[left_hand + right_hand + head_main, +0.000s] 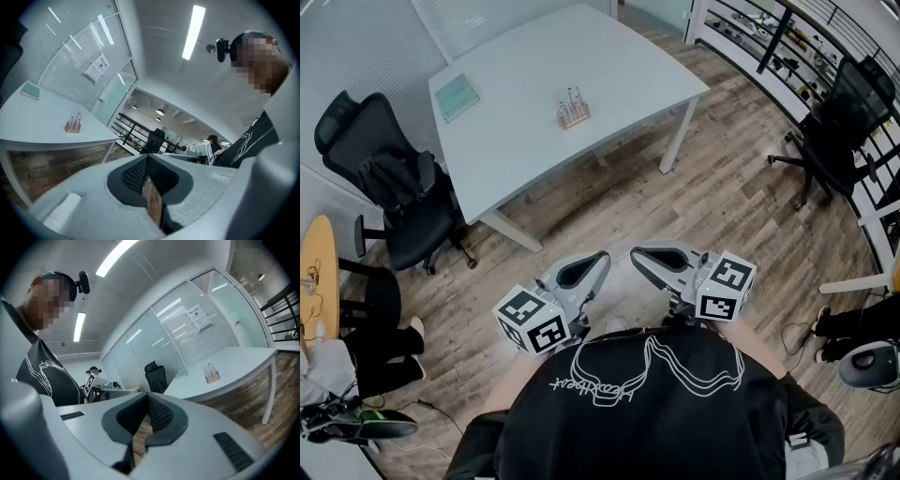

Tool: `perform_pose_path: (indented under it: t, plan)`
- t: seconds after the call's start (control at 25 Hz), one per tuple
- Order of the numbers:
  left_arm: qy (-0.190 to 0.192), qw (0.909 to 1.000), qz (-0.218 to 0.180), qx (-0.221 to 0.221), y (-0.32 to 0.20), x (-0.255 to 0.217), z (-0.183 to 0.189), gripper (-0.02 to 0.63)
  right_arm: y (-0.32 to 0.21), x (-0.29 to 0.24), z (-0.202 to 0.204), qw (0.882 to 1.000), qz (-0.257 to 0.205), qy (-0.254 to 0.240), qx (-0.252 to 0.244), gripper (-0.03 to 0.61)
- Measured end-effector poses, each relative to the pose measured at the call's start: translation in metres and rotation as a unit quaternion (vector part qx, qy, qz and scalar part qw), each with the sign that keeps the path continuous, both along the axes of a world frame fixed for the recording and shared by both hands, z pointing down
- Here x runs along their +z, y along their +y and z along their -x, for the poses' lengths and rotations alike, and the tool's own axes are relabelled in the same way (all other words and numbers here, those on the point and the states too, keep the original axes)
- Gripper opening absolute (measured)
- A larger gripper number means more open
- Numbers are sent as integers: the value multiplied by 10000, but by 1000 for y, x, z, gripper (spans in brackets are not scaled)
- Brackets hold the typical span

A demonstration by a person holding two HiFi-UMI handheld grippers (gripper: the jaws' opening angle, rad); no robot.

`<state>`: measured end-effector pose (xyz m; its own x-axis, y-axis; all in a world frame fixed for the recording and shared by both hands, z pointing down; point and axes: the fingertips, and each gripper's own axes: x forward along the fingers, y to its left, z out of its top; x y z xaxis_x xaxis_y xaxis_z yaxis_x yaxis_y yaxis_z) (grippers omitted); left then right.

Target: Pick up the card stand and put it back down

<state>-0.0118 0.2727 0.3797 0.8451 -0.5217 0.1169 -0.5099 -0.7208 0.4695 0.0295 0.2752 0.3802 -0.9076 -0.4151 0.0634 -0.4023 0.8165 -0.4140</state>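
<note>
The card stand (573, 109), a small wooden block with thin upright holders, stands near the middle of the white table (525, 131). It shows small and far off in the left gripper view (73, 123) and in the right gripper view (212, 373). My left gripper (598, 257) and right gripper (637, 253) are held close to the person's chest, well short of the table, tips pointing toward each other. Both are shut with nothing between their jaws.
A teal book (457, 97) lies at the table's far left corner. A black office chair (394, 187) stands left of the table and another (839, 127) at the right by the shelving (769, 37). Wood floor lies between me and the table.
</note>
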Motion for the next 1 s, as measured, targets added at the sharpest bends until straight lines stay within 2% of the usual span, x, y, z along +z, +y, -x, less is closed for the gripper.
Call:
perform_pose_path:
  t: [0.28,0.48,0.68,0.76,0.92,1.0]
  plan:
    - [6,10000,-43,-36,7,-4,5,14,0,-2,1,10000,-39,31,37,9]
    - [25,9999,-65,-137,9,-6,24,15,1,-5,19,9999,-78,96,-35,9]
    - [117,9997,-117,-178,5,-11,31,15,10,-24,33,9962,-792,344,-95,9]
    - [146,9997,-135,-163,2,-11,27,15,11,-26,31,9949,-908,439,-81,10]
    - [-68,9996,-165,-208,-7,-5,20,15,0,-24,16,9976,-646,258,39,11]
    - [-17,9996,-132,-240,-16,-4,21,15,-9,-25,12,9988,-478,70,50,11]
